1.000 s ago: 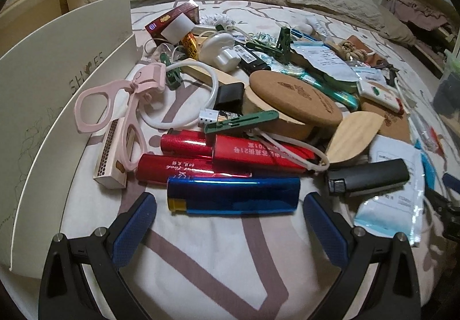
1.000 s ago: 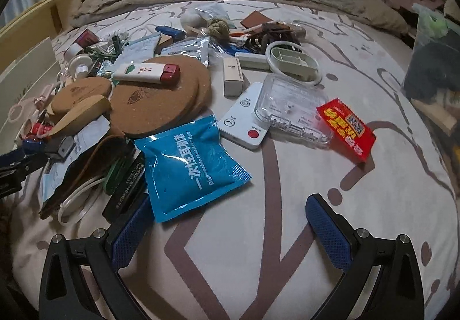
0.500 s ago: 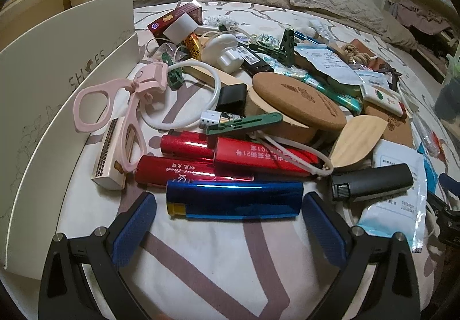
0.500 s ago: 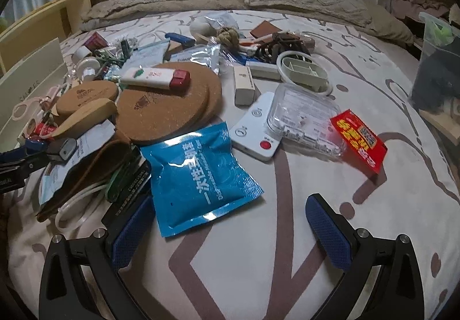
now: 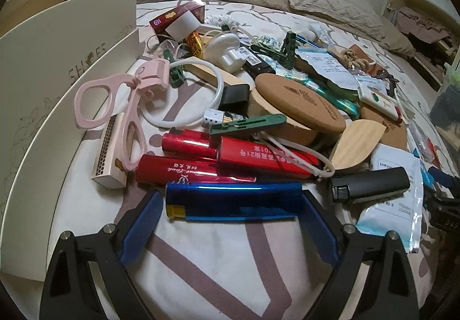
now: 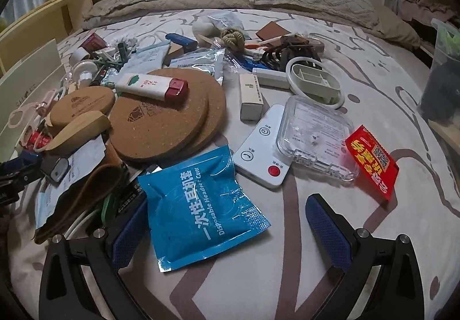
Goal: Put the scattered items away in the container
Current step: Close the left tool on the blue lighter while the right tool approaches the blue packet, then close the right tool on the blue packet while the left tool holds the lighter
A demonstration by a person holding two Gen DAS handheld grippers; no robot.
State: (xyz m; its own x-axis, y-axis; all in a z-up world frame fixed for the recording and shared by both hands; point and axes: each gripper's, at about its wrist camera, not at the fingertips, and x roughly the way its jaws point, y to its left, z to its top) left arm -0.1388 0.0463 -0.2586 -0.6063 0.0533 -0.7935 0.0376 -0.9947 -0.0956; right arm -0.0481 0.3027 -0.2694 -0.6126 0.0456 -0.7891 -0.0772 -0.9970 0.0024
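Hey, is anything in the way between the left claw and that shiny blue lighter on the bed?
Nothing visible. The blue lighter lies crosswise between the left claw's closing pads, only bare bedspread in the gap. The red lighter lies right against its far side, so it may get nudged during the lift.

Shiny blue rectangular lighter [image 5: 234, 200] with yellow end cap, lying flat and crosswise on the patterned bedsheet, just in front of 2 red metallic lighters [image 5: 201, 160]. Cream cardboard shoe box [image 5: 57, 67] stands open at left.
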